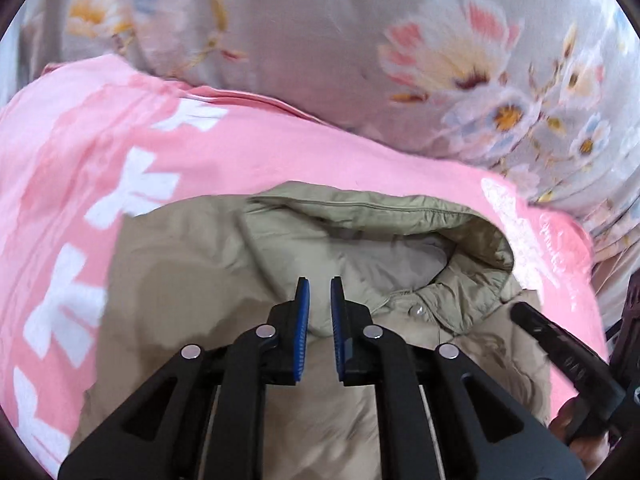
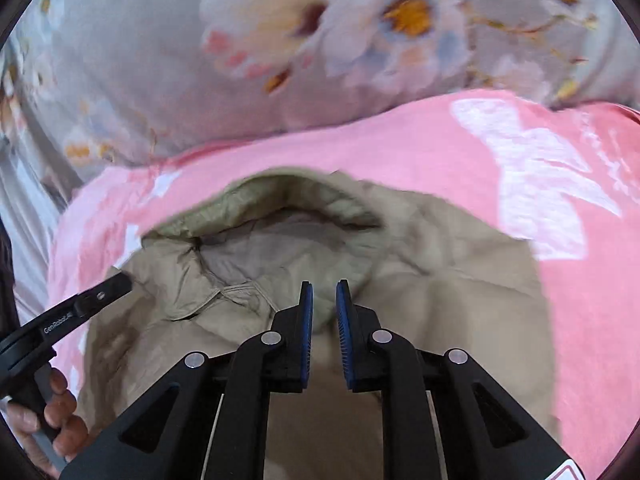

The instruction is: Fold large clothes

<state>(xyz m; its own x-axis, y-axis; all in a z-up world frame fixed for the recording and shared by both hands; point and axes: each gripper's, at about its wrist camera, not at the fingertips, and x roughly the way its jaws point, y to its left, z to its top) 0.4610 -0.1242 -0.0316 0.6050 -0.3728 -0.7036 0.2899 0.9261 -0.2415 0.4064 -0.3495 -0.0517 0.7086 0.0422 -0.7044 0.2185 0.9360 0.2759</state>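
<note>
A khaki padded jacket (image 1: pixel 192 280) lies on a pink sheet, its hood (image 1: pixel 400 220) and collar snap turned toward me. My left gripper (image 1: pixel 319 280) hovers over the left shoulder by the hood; its blue pads stand a narrow gap apart and no cloth is pinched between them. In the right wrist view the same jacket (image 2: pixel 460 300) fills the middle, and my right gripper (image 2: pixel 323 284) sits over the right side of the hood (image 2: pixel 280 192), its jaws likewise slightly apart and holding nothing. Each view shows the other gripper's fingertip (image 2: pixel 120 282) at its edge.
The pink sheet (image 1: pixel 280 140) with white bow shapes spreads under the jacket. Behind it rises a grey floral quilt (image 1: pixel 320 32). A person's hand (image 2: pixel 60 420) grips the left tool's handle at the lower left of the right wrist view.
</note>
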